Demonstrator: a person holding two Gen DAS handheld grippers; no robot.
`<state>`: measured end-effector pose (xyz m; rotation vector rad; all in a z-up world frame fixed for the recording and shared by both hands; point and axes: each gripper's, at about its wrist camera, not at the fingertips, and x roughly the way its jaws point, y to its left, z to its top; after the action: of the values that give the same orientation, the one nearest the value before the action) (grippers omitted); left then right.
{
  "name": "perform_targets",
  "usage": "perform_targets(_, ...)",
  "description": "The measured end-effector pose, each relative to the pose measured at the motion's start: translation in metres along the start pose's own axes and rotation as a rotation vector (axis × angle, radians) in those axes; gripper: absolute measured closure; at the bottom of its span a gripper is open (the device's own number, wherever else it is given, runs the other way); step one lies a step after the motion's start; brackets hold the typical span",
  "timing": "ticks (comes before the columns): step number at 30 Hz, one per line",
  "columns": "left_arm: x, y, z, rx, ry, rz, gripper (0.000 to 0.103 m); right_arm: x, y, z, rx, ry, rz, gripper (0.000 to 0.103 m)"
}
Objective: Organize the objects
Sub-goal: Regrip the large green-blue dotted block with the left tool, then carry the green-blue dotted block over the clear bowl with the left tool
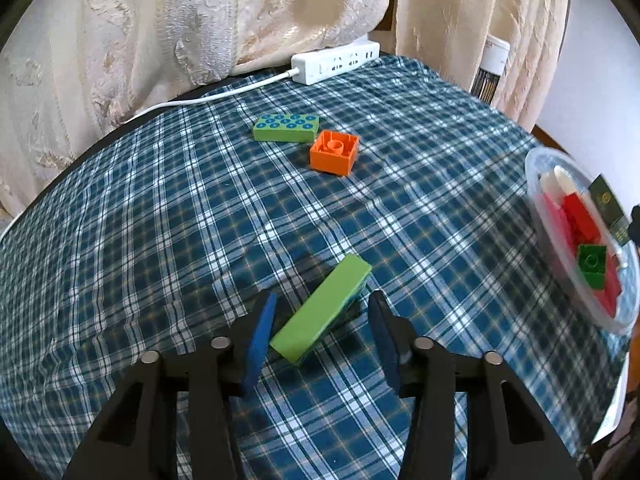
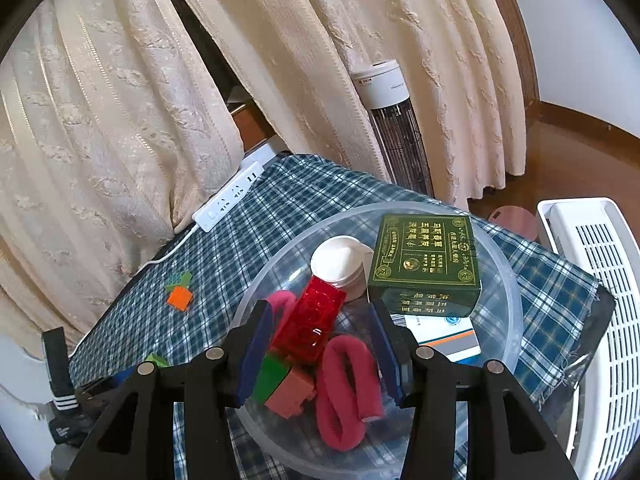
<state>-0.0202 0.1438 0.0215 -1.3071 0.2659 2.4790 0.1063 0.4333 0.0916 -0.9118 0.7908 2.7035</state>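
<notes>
In the left wrist view my left gripper [image 1: 322,300] is open, its blue pads on either side of a long light-green brick [image 1: 321,307] lying on its side on the plaid cloth, not touching it. Farther back lie an orange brick [image 1: 334,152], hollow side up, and a green studded brick [image 1: 286,127]. In the right wrist view my right gripper [image 2: 320,312] is open above a clear plastic bowl [image 2: 514,300]. A transparent red brick [image 2: 310,320] stands between the pads; I cannot tell if they touch it. The bowl also holds green [image 2: 272,376] and pink [image 2: 290,394] bricks.
The bowl also holds a rolled pink cloth [image 2: 344,392], a white jar [image 2: 340,264] and a dark green box [image 2: 426,264]. A white power strip [image 1: 336,62] and cable lie at the table's back edge by the curtains. A tower heater [image 2: 394,128] and white appliance [image 2: 600,320] stand beside the table.
</notes>
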Motion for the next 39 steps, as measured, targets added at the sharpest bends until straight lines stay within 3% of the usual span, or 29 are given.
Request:
perform_targets(4,0.003,-0.003,-0.001,0.007,0.008,-0.001,0.082,-0.001,-0.003,0.0,0.002,-0.005,0.006,0.051)
perform_targets(8,-0.004,-0.012,0.002,0.02,-0.016,0.003,0.088,-0.005,-0.007,0.001,0.008,-0.016,0.01,0.051)
perform_targets(22,-0.029,-0.075,0.039,0.088,-0.082,-0.094,0.088,-0.018,-0.023,0.005,0.023,-0.044,0.032,0.051)
perform_targets(39,-0.01,-0.174,0.072,0.24,-0.072,-0.186,0.088,-0.018,-0.042,0.007,0.006,-0.052,0.046,0.051)
